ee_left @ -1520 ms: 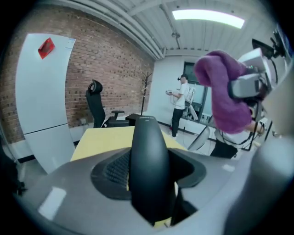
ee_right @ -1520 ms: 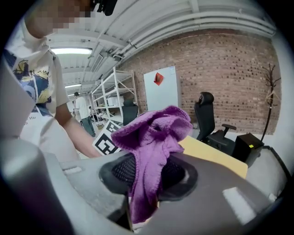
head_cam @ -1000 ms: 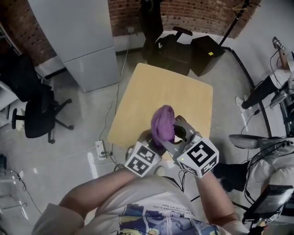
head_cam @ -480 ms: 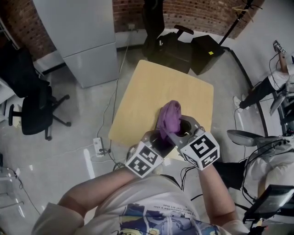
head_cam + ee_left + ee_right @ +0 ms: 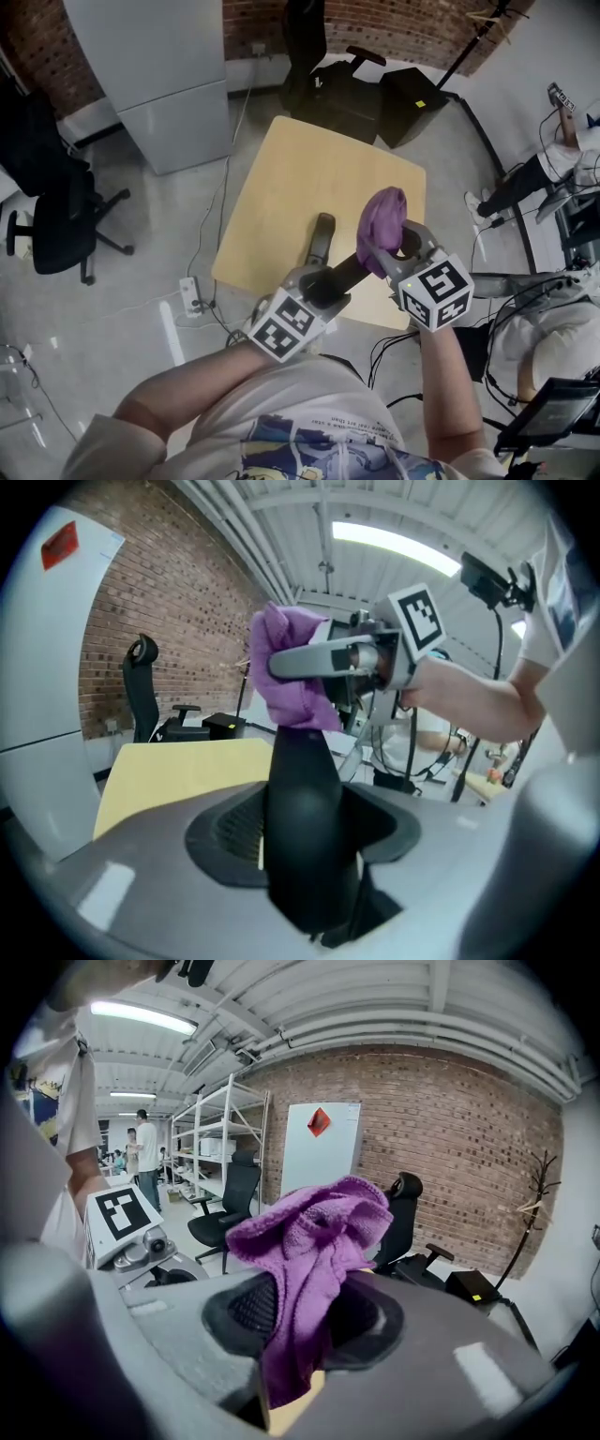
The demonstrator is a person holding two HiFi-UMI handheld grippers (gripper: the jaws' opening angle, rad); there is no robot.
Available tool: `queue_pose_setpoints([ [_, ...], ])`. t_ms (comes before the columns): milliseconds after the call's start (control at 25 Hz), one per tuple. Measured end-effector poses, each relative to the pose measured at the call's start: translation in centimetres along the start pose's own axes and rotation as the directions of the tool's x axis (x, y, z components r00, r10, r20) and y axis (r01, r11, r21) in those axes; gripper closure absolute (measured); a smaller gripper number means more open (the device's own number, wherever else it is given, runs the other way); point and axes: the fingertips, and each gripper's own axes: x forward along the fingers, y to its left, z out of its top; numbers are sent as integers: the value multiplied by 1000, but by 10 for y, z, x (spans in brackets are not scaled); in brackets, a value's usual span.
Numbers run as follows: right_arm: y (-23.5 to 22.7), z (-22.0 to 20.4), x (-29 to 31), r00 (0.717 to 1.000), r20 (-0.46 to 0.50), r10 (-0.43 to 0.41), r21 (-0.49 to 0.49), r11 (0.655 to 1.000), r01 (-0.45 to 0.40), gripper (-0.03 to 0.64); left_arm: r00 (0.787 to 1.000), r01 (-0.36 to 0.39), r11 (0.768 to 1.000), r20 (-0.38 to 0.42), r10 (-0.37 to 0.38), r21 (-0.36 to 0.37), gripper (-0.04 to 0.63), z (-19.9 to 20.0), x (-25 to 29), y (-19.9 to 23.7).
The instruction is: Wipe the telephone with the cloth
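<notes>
As seen along its own jaws, the left gripper point(image 5: 319, 274) is clamped part-way open on the black telephone handset point(image 5: 298, 799), which points out along the jaws; the right gripper point(image 5: 389, 246) is closed on the purple cloth point(image 5: 314, 1241), which is bunched above and hangs down between its jaws; the cloth is seen against the handset's far end. Both grippers are held over the table's point(image 5: 309, 169) near edge; open wood is left beyond them up to the far edge, where a black office chair point(image 5: 342, 89) stands; a grey cabinet point(image 5: 173, 84) is noted well to the left. White shelving point(image 5: 220, 1147) is shown only in the right gripper view; the table's full outline only in the head view.
</notes>
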Motion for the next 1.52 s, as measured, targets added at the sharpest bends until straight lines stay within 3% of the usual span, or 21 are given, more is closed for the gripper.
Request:
queue_pose_setpoints([
  [320, 64, 38, -12, 987, 76, 142, -16, 990, -141, 505, 1000, -3, 1000, 2, 3, -9, 341, 2, 0, -3],
  [480, 100, 33, -7, 970, 80, 230, -13, 973, -230, 505, 1000, 3, 1000, -5, -3, 0, 341, 2, 6, -9],
  [640, 116, 23, -5, 961, 77, 267, -6, 963, -268, 505, 1000, 3, 1000, -1, -3, 3, 341, 3, 10, -14],
  [1280, 15, -16, -39, 996, 55, 70, 18, 997, -72, 505, 999, -42, 999, 7, 43, -30, 341, 1, 4, -20],
  [1520, 4, -11, -54, 994, 99, 55, 34, 998, -59, 505, 997, -75, 995, 17, 76, -62, 341, -2, 4, -14],
])
